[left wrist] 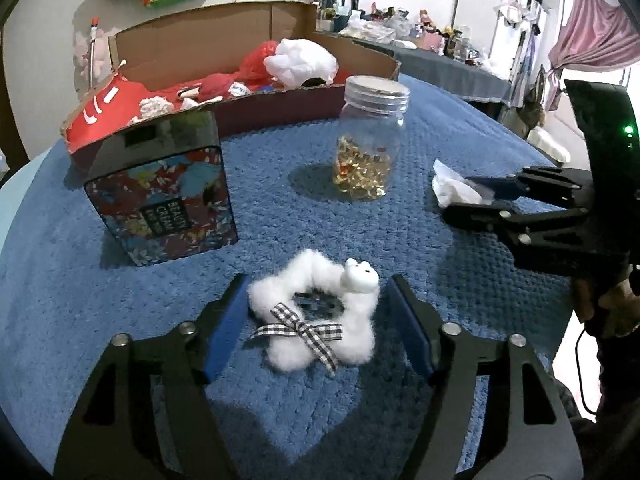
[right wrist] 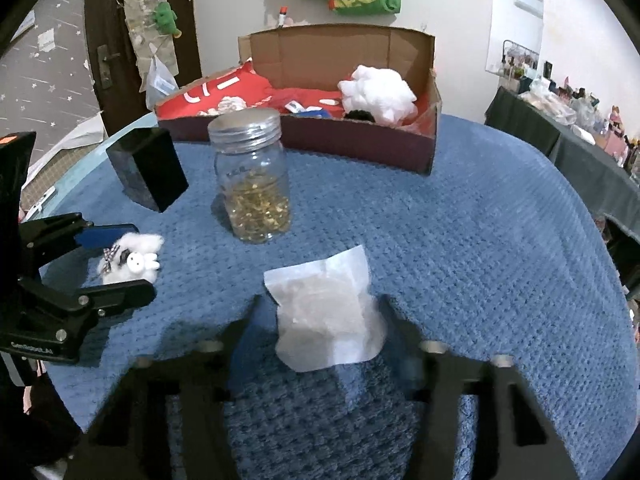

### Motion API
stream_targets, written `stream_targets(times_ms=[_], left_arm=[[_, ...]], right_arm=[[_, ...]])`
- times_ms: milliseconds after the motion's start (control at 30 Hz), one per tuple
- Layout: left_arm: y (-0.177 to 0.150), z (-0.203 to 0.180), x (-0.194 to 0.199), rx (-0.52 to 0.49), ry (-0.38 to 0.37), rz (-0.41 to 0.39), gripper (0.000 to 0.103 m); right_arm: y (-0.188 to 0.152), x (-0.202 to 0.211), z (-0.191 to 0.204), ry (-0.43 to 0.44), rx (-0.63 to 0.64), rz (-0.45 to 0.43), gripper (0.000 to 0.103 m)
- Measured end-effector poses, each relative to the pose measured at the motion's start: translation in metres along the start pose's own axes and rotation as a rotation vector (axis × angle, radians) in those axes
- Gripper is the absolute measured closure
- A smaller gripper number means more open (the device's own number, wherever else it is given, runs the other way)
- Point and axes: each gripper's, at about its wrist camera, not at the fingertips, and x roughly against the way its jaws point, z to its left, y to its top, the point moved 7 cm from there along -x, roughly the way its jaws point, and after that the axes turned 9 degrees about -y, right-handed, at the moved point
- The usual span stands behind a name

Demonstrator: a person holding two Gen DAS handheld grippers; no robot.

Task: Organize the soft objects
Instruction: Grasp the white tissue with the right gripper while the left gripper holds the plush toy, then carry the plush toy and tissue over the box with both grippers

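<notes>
A white fluffy scrunchie [left wrist: 316, 320] with a checked bow and a small white animal head lies on the blue cloth. My left gripper [left wrist: 318, 280] is open, one blue pad on each side of it, neither pressing. In the right wrist view the same gripper [right wrist: 144, 258] shows at the left edge around the scrunchie [right wrist: 132, 258]. A flat white soft packet [right wrist: 324, 312] lies on the cloth between the blurred fingers of my right gripper [right wrist: 320, 300], which is open with a strip of cloth showing on the left side. The left wrist view shows that right gripper [left wrist: 460, 196] at the packet [left wrist: 452, 188].
An open cardboard box [right wrist: 360, 148] at the back holds red fabric and a white fluffy bundle [right wrist: 376, 92]. A lidded glass jar [right wrist: 252, 180] of gold pieces stands mid-table, a dark floral tin [left wrist: 164, 196] to its left. The blue cloth [right wrist: 480, 260] covers the round table.
</notes>
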Motion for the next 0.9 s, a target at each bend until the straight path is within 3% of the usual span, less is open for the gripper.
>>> stream_targets(times_ms=[100,400,733,900], left_arm=[[-0.003,-0.002,0.004,-0.001,-0.01,-0.005,0.046],[-0.006,0.004,0.025,0.027,-0.017,-0.029,0.046],[-0.015,0.077,0.05,0.106,0.125,0.028,0.046],[-0.011,0.12,0.051,0.154,0.154,0.052,0.046]], right_arm=[[0.0,0.003,0.001,0.014,0.001,-0.006,0.071],[0.001,0.013,0.017,0.053,0.008,-0.021,0.073],[0.011,0.005,0.0,-0.03,0.023,0.011,0.073],[0.022,-0.008,-0.013,-0.052,0.021,0.035,0.073]])
